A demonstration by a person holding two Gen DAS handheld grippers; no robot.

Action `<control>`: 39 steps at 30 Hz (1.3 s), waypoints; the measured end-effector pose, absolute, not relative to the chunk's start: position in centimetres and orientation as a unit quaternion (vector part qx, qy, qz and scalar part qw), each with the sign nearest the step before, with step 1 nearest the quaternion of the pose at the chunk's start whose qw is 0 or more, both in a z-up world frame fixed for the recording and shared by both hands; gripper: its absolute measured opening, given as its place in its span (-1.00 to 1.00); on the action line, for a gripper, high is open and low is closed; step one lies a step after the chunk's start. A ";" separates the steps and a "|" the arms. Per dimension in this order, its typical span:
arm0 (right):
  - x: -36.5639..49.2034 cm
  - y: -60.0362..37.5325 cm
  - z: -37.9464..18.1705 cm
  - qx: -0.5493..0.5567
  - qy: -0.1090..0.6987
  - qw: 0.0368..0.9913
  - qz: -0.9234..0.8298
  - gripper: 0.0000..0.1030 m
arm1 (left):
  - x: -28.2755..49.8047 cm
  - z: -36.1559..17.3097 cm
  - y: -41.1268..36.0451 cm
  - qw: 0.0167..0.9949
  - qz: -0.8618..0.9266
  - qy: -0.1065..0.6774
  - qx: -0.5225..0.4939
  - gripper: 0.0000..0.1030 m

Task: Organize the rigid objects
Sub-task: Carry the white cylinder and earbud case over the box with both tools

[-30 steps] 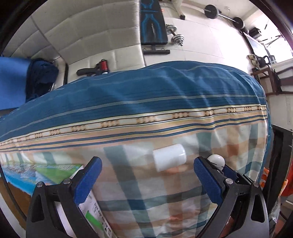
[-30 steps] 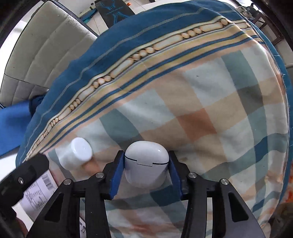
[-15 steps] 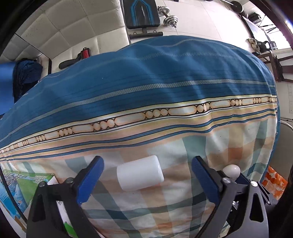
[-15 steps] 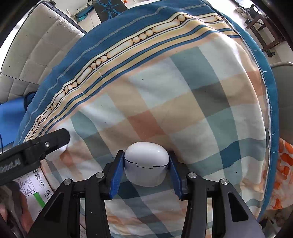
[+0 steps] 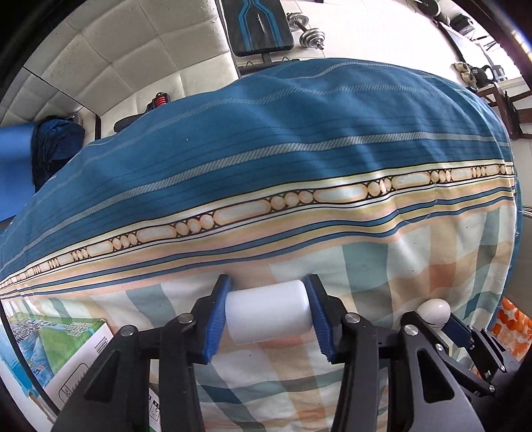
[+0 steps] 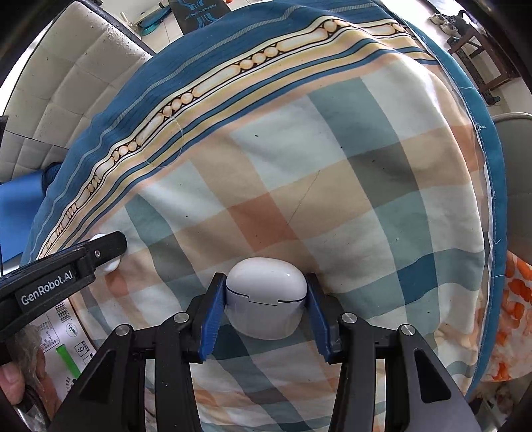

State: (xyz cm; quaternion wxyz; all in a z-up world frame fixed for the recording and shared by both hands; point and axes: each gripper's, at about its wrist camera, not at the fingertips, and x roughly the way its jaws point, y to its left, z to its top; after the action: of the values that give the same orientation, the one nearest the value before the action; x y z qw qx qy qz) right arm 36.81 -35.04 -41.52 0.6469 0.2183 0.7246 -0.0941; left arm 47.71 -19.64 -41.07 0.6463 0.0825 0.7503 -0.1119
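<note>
Cylinder (image 5: 269, 315) lies on its side on the cloth (image 5: 299, 159), between the left hand-held gripper (image 5: 270, 314) pads. Earbud case (image 6: 265, 297) sits at its 3 o'clock, on the same cloth. Box (image 5: 66, 352) at 8 o'clock. Weight bench (image 5: 257, 26) and dumbbell (image 5: 307, 33) on the floor at 12.

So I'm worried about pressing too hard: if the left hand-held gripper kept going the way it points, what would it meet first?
Probably the checked cloth just beyond the white cylinder that the closing left hand-held gripper grips; how near is unclear.
</note>
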 end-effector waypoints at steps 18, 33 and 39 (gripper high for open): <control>34.5 -35.0 -42.3 0.229 0.730 0.638 -0.088 -0.05 | 46.3 -41.0 -19.1 0.652 -0.104 0.750 0.041 -0.16; 30.2 -33.3 -39.1 0.211 0.723 0.654 -0.067 -0.06 | 40.9 -35.3 -19.7 0.692 -0.128 0.708 0.063 -0.16; 26.8 -31.2 -35.2 0.203 0.710 0.673 -0.046 -0.06 | 37.5 -30.3 -18.4 0.719 -0.149 0.676 0.055 -0.16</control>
State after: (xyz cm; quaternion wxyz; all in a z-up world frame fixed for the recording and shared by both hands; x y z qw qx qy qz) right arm 26.81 -31.16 -35.20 0.6726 0.2027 0.7102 -0.0455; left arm 37.47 -18.40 -30.33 0.7195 0.0548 0.6761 -0.1492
